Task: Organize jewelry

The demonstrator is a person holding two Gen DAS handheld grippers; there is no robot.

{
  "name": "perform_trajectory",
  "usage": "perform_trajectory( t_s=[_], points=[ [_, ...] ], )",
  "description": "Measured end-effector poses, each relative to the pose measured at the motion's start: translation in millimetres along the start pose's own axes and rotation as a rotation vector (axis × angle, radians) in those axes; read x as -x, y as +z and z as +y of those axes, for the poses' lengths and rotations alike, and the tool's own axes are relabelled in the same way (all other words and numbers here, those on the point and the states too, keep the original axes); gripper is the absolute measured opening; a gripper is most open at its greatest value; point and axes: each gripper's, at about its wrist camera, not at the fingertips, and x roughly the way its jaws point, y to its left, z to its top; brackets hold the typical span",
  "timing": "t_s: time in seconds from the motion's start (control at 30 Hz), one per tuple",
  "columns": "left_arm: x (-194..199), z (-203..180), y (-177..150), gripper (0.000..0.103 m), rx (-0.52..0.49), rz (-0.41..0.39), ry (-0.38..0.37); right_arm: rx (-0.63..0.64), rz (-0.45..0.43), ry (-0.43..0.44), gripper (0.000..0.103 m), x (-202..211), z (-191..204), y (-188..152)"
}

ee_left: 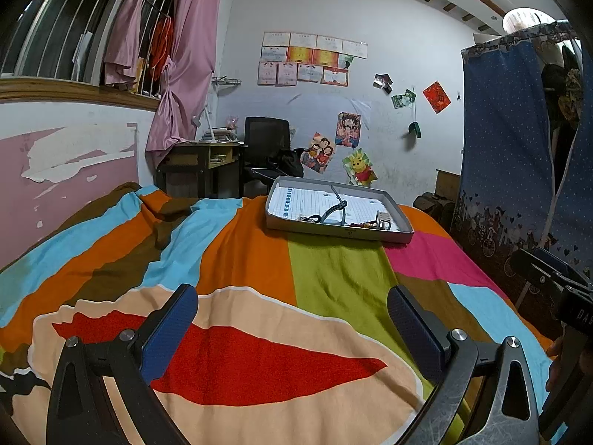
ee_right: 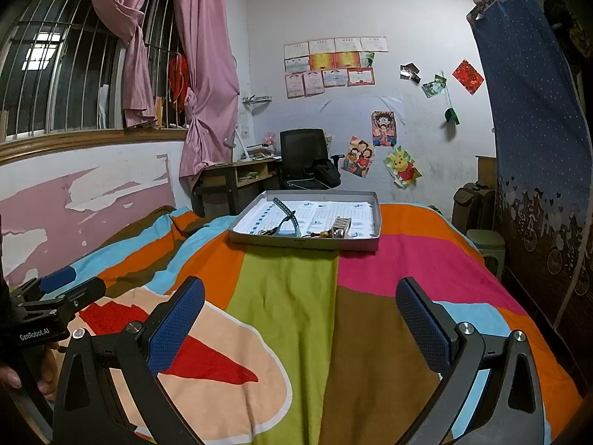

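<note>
Both my left gripper (ee_left: 292,319) and my right gripper (ee_right: 300,311) hang spread wide with nothing between the fingers, low over the striped bedspread (ee_right: 289,278). Well ahead of the fingers sits one shallow grey tray (ee_right: 304,241), and the jewelry (ee_right: 296,228) lies bunched along its near edge: I count one grey strap, one pale comb-like clip and a small tangle I can't separate. Pieces gathered loosely in the tray fit either sorting still ahead or finished.
</note>
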Motion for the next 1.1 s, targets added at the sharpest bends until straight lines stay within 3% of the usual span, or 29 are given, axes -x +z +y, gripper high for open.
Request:
perform_trajectory(
  t_s=[1.1],
  points=[
    [3.3, 0.2, 0.5, 0.103, -0.004, -0.004, -0.001, -0.005, -0.008, -0.001, 0.102, 4.0, 2.7, 3.7]
  ],
)
